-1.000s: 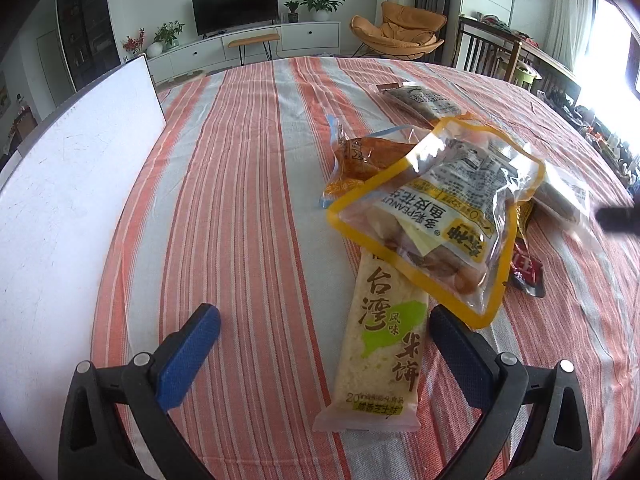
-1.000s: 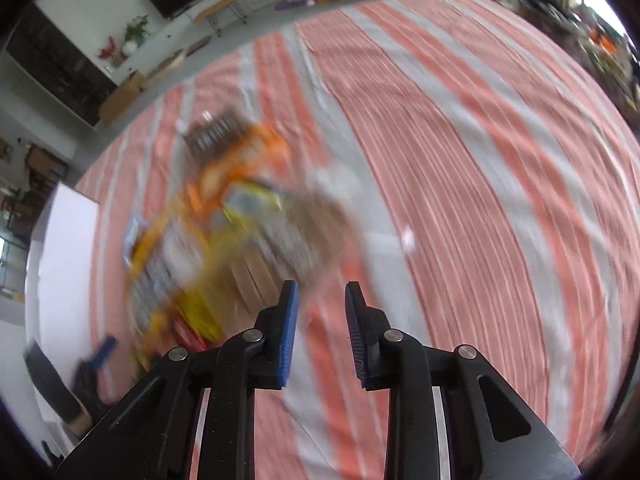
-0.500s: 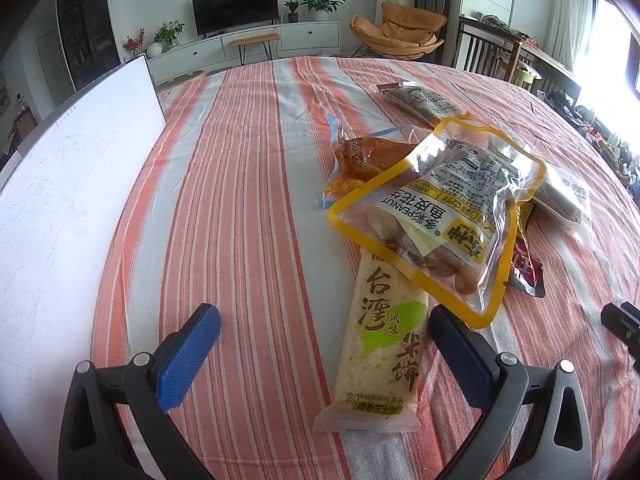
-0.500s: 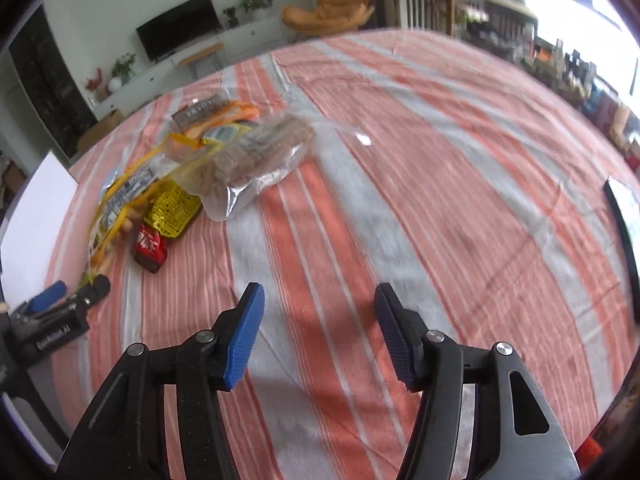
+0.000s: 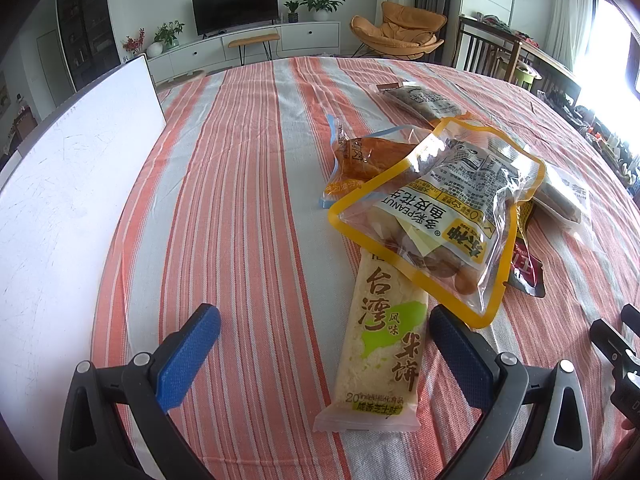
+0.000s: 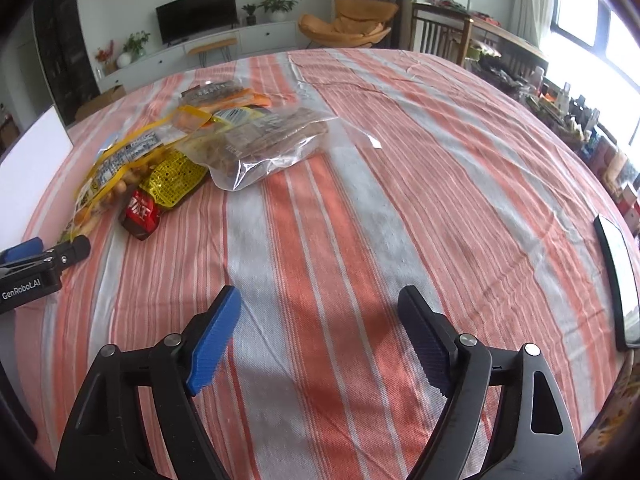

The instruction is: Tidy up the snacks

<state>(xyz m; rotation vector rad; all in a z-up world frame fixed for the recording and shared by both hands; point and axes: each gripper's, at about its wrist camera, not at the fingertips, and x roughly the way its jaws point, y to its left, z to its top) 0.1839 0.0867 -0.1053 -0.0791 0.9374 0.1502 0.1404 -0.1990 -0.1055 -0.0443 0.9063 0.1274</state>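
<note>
A heap of snack packs lies on the striped cloth. In the left wrist view a rice cracker pack (image 5: 380, 344) lies between my fingers, partly under a yellow-rimmed peanut bag (image 5: 440, 216). An orange pack (image 5: 360, 160), a red pack (image 5: 526, 270) and a dark pack (image 5: 424, 100) lie behind. My left gripper (image 5: 324, 340) is open and empty. My right gripper (image 6: 316, 332) is open and empty over bare cloth. In the right wrist view a clear bag of bars (image 6: 264, 144), the peanut bag (image 6: 116, 168) and the red pack (image 6: 140, 212) lie far left.
A white board (image 5: 60, 200) stands along the left of the table. A dark phone (image 6: 618, 280) lies at the table's right edge. The left gripper's body (image 6: 36, 268) shows in the right wrist view. Chairs and cabinets stand beyond the table.
My right gripper opened from nearly shut and pulled back from the snack heap toward the near edge. The left gripper has not moved.
</note>
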